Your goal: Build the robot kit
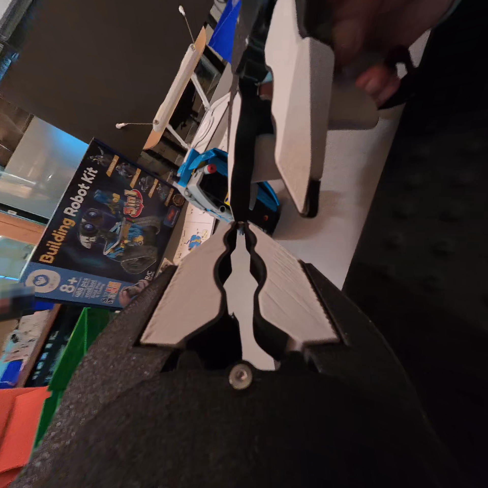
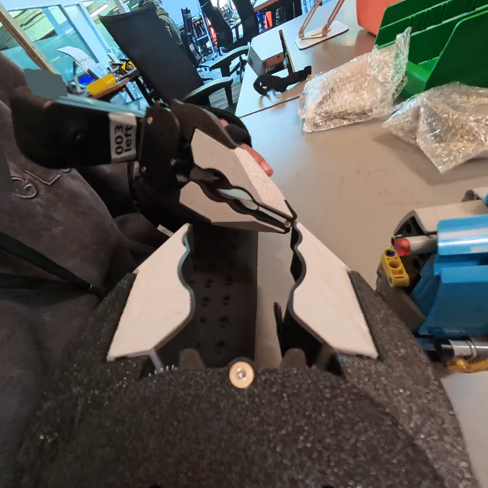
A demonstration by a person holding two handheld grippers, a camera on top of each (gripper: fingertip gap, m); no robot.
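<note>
My left hand-held gripper is clenched on a tiny pale part at its very tips, held above the pale tabletop. My right hand-held gripper is released, its jaws spread wide; its right fingertip sits just beside the left one's tips, and whether they touch I cannot tell.

Near them on the tabletop stands a blue and grey brick-built model with a yellow beam and a red-tipped pin. Farther along the surface lie two clear plastic bags of small parts, green bins, something orange, a black strap-like item and a small wooden stand. From the left wrist view a dark printed kit box stands upright beyond the model, with a printed sheet lying beside it.

Behind the tabletop the room holds black office chairs, other desks and glass partitions.
</note>
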